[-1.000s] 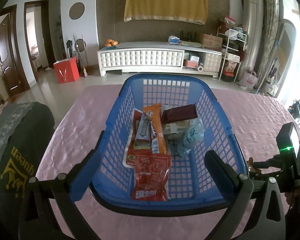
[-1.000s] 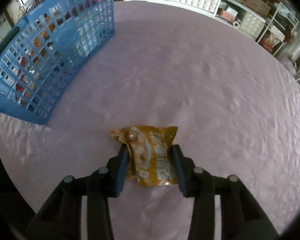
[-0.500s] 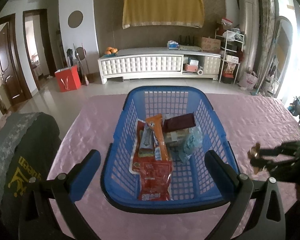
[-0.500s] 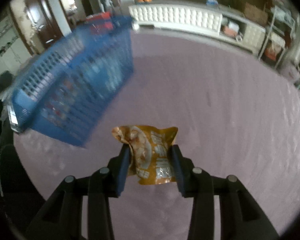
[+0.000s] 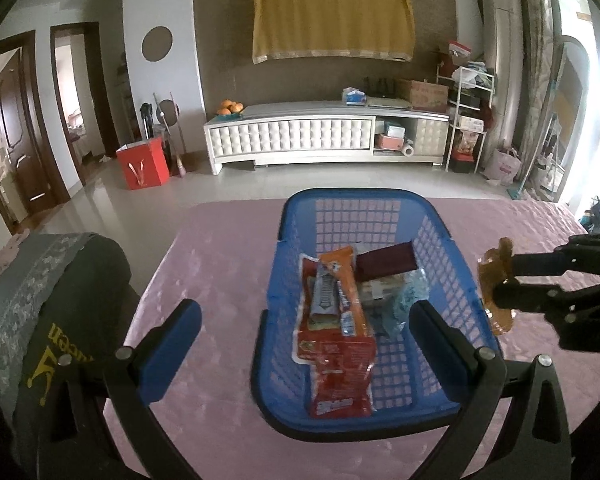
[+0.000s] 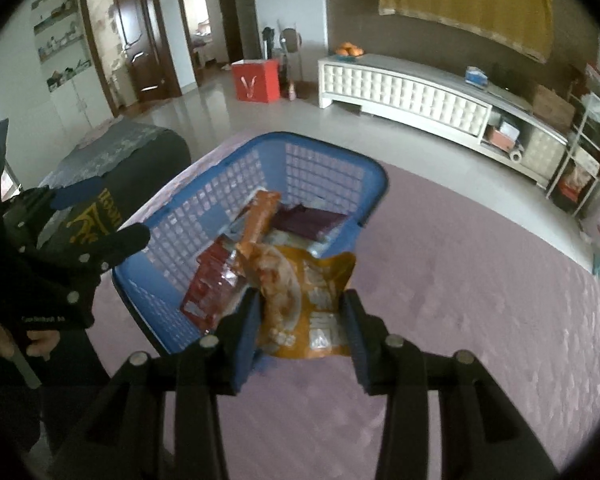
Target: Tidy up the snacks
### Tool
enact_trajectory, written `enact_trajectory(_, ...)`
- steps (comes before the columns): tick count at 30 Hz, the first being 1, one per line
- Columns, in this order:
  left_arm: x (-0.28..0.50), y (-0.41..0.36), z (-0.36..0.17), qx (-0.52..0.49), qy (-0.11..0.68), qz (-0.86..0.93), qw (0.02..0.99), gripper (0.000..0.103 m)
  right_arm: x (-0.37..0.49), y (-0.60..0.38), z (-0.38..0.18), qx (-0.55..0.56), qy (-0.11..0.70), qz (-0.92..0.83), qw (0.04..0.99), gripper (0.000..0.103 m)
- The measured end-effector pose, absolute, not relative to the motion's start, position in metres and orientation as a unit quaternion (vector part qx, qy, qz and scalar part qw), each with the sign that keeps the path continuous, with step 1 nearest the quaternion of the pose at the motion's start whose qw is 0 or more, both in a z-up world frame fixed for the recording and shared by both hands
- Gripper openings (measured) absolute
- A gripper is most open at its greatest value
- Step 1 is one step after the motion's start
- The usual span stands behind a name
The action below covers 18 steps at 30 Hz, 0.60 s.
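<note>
Right tongs (image 6: 300, 324) grip a yellow snack packet (image 6: 306, 300) beside the blue basket (image 5: 364, 200); left tongs (image 5: 306, 328) gape empty.

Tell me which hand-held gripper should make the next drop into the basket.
Right. The right hand-held gripper already clamps the yellow packet beside the basket. The left hand-held gripper is open and empty.

The black two-finger right gripper (image 6: 300, 324), angled downward, clamps a crinkled yellow plastic snack packet (image 6: 306, 300), while the blue-padded black left gripper (image 5: 306, 336) stands wide apart, holding nothing.
</note>
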State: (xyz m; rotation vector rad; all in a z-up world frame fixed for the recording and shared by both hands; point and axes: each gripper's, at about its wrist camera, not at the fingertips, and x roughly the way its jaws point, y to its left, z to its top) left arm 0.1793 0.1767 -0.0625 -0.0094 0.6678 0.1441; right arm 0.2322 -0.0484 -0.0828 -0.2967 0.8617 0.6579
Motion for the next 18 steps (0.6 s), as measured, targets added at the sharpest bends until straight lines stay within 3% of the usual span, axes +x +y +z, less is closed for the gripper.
enact_trajectory(16,0.179,0.200,-0.077,-0.031,0.336,0.073,0.938,0.103,0.235,0.003,-0.083,-0.189,0.406,0.324,0.833,0.046)
enact_trajectory(18,0.177,0.198,-0.075,-0.034,0.335,0.071,0.939,0.103,0.236,0.001,-0.083,-0.187,0.408,0.318,0.835,0.055)
